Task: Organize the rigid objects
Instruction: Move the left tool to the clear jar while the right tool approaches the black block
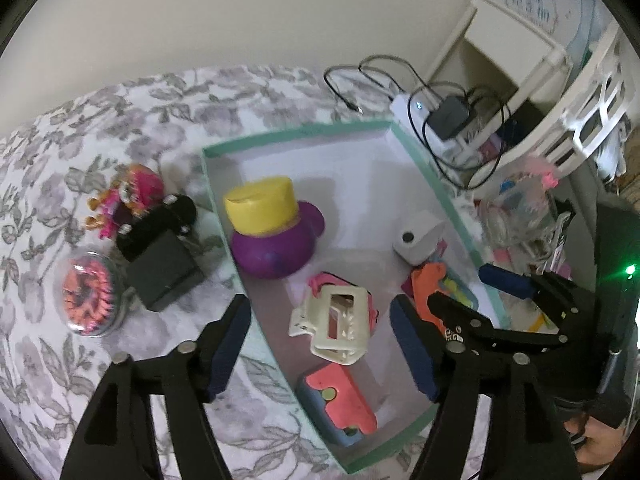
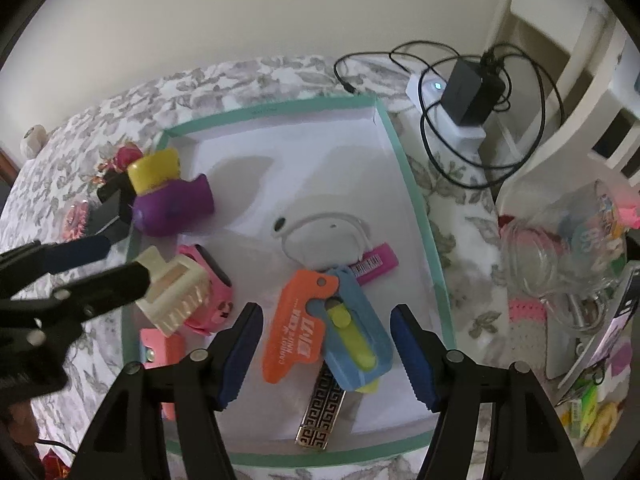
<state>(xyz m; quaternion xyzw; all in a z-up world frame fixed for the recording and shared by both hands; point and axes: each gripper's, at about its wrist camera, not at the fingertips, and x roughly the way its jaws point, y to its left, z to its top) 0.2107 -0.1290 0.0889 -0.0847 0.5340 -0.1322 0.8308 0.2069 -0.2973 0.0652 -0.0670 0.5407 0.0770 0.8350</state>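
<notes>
Floral bedding (image 1: pixel 120 112) covers the surface, and on it lies the shallow box with the mint-green rim (image 2: pixel 424 216), which I take as the landmark.

Nearest, over the near edge of the box, the right gripper (image 2: pixel 326 350) hangs with its jaws wide and nothing pressed between the pads; the orange cutter (image 2: pixel 292 320) and the blue cutter (image 2: pixel 354 336) lie under the gap, the blue one partly on top of the orange. Closing here could catch both together, or push one aside.

At the near left side of the box the left gripper (image 1: pixel 320 350) is also wide. The cream hair clip (image 1: pixel 336 322) lies below it on the box floor, resting on a pink thing; no pad seems to press it. Because the clip sits on another object it could tip or slide.

Further in, the purple duck with the yellow hat (image 1: pixel 276 236) stands by the left wall of the box. Outside that wall, a black block (image 1: pixel 164 268), a round case (image 1: pixel 90 294) and a small doll (image 1: pixel 132 196) are not yet in the box. Reaching across for them could knock the duck. Beyond the far right corner, black cables (image 2: pixel 460 120) lie loose and could snag.
</notes>
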